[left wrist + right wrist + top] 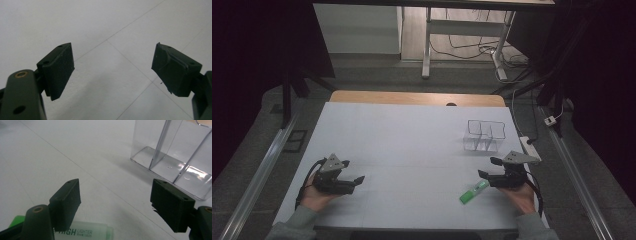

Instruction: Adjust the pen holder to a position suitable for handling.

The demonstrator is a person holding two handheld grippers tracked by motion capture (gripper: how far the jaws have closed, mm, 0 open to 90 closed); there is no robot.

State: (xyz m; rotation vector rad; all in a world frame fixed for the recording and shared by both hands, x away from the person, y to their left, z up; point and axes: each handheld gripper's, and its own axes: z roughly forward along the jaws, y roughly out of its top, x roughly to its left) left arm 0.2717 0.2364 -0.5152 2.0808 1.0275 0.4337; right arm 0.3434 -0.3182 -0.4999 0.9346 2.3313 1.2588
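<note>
1. A white table (412,145) fills the middle of a dim room, with a bare wooden edge at its far side, dark floor around it and cables trailing under a desk beyond.
2. On the table lie two things: a green highlighter (473,192) near the front right, and a clear plastic organiser (484,135) with upright compartments farther back on the right, well apart from the pen.
3. The right tool (486,168) rests low over the table with its jaws spread wide and nothing between them. In the right gripper view the highlighter (82,231) lies just under and beside one jaw, outside the gap, while the organiser (175,157) stands ahead.
4. The left tool (354,171) sits at the front left, jaws wide apart and empty, with bare table (112,30) in front of it.
5. Judged from this, the work is at its start: the approach to the highlighter, not yet gripped.
6. The next move likely calls for the right tool to swing toward the pen, straddle its barrel across the narrow width, then close before carrying it to a compartment.
</note>
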